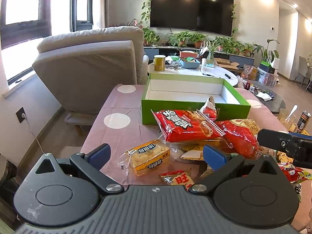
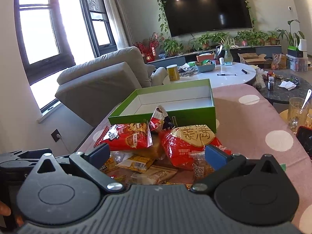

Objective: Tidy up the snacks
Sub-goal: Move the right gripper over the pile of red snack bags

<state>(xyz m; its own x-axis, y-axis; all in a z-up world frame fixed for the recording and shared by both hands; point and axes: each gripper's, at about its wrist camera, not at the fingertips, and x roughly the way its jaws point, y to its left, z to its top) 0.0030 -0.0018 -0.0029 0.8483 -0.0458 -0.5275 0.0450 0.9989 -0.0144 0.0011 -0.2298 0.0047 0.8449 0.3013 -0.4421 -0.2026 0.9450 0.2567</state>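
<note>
A pile of snack packets lies on the pink dotted tablecloth (image 1: 117, 105) in front of an empty green box (image 1: 195, 108) (image 2: 175, 115) with a white inside. In the pile are a flat red bag (image 1: 181, 125) (image 2: 126, 136), a fat red bag (image 1: 239, 136) (image 2: 187, 146), a small red-and-white packet (image 1: 209, 108) (image 2: 159, 117) and a yellow cracker pack (image 1: 149, 156). My left gripper (image 1: 156, 154) stands open above the cracker pack, holding nothing. My right gripper (image 2: 158, 153) is open over the pile, nothing gripped; its body (image 1: 286, 144) shows at the right of the left wrist view.
A grey sofa (image 1: 87, 62) stands left of the table. Behind the box a white round table (image 1: 214, 72) carries a yellow can (image 1: 159, 63) and a blue tray. A glass with a spoon (image 2: 297, 113) and a drink can (image 1: 304, 120) stand at the right.
</note>
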